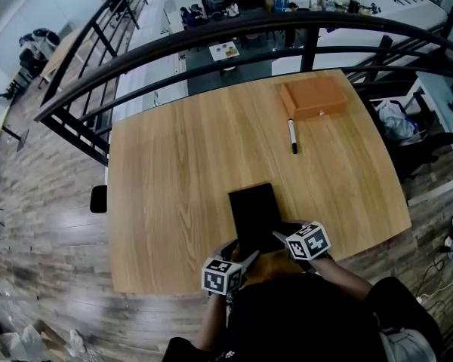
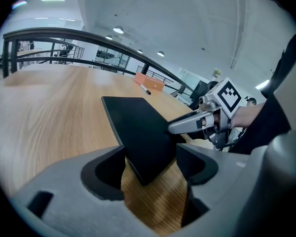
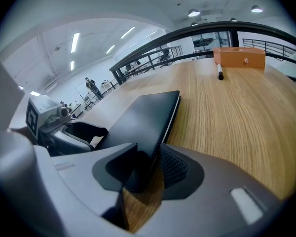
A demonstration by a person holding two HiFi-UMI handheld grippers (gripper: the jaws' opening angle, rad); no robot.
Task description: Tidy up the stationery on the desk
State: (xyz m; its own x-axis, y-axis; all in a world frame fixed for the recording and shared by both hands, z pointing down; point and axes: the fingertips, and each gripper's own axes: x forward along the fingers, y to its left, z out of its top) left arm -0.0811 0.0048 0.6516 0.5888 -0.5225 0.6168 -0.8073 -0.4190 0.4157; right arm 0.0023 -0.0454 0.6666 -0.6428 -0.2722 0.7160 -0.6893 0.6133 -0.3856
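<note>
**Fig. 1. Black notebook held by both grippers at the near edge of the desk**

From my remote station, the head view looks steeply down on a pale wooden desk (image 1: 174, 164). A black notebook (image 1: 254, 211) lies at its near edge, roughly midway across, with its long side running away from me.

(a) Left gripper (image 2: 150, 162). In its own view the near corner of the notebook fills the gap between the two jaws. Both jaws touch the notebook's edges, so I read them as closed onto that corner. The wood grain of the desk shows below the corner.

(b) Right gripper (image 3: 150, 167). In its own view the jaws are closed on the notebook's thin near edge. The dark cover runs out from between them, and the ribbed pad bears against the right side. The left gripper view shows one silver finger of this gripper lying over the notebook's right edge.

(c) Position of the notebook. Its near end sits between the two marker cubes, one gripper at each near corner. In both gripper views the cover stands at a slant to the desk surface.

(d) Other items. An orange box (image 1: 313, 96) stands at the far right of the desk. A marker pen (image 1: 293, 136) lies just in front of it, well apart from the notebook. A dark curved railing (image 1: 211, 40) runs behind the far edge.
</note>
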